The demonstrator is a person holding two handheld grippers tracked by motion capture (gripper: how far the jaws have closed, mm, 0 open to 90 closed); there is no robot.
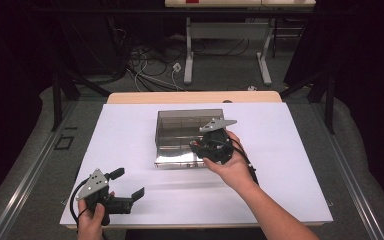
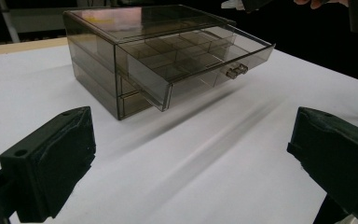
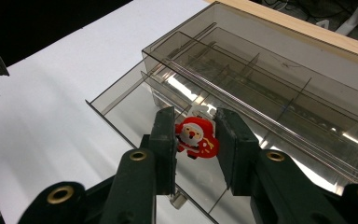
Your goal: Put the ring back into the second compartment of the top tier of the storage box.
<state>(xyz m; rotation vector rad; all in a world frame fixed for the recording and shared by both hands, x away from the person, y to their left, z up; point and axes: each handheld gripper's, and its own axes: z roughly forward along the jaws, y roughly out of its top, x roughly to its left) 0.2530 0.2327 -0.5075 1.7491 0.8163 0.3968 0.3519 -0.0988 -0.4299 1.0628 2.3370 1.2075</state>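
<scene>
Over the pulled-out drawer point(image 3: 135, 100) of the smoky drawer box point(image 1: 187, 131), right gripper point(image 3: 196, 137) clenched on a Santa figure point(image 3: 196, 138), seen from its own camera, left gripper point(image 1: 129, 185) released above bare white table point(image 1: 280, 165) near the front edge.

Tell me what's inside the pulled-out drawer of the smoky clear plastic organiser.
The drawer shows bare divided compartments; the right gripper holds a small red Santa figure above it. Its front portion is covered by the gripper.

Dark room, grey floor point(image 1: 25, 150), cables point(image 1: 150, 65), white table legs point(image 1: 189, 55)
</scene>
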